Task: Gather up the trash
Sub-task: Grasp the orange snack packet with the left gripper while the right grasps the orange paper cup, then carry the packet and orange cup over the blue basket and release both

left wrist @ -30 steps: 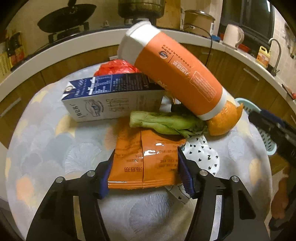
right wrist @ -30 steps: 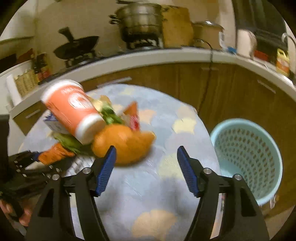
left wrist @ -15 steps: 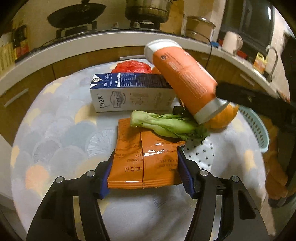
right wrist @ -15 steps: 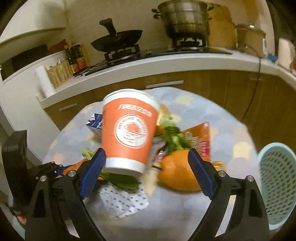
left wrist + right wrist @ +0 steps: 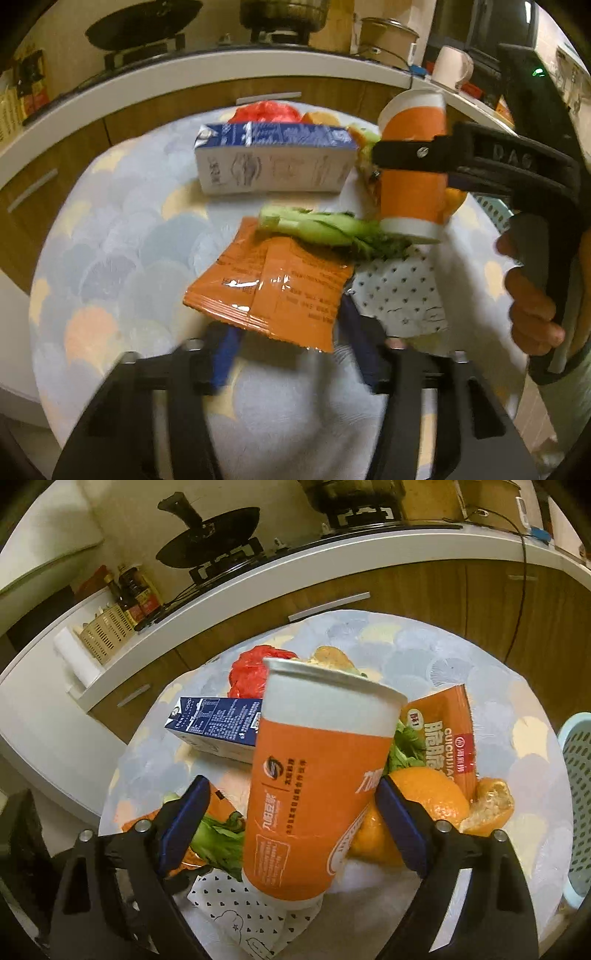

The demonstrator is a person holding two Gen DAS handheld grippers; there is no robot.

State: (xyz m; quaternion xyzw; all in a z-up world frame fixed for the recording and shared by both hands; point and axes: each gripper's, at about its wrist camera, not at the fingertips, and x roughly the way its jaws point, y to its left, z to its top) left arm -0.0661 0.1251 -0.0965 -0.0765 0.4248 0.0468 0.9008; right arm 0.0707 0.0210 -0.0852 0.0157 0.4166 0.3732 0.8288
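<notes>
Two hand-held grippers work a pile of trash on a round kitchen table (image 5: 110, 266).

At left, the left gripper (image 5: 288, 354) has its jaws set wide, the orange snack packet (image 5: 269, 291) lying between them, a blue pad at its right edge; blur hides whether they press it. At centre lie a milk carton (image 5: 273, 162) and leafy greens (image 5: 325, 229). At right, the right gripper (image 5: 291, 827), jaws just narrowing, straddles the tilted orange paper cup (image 5: 314, 786); only its right pad touches the cup.
</notes>
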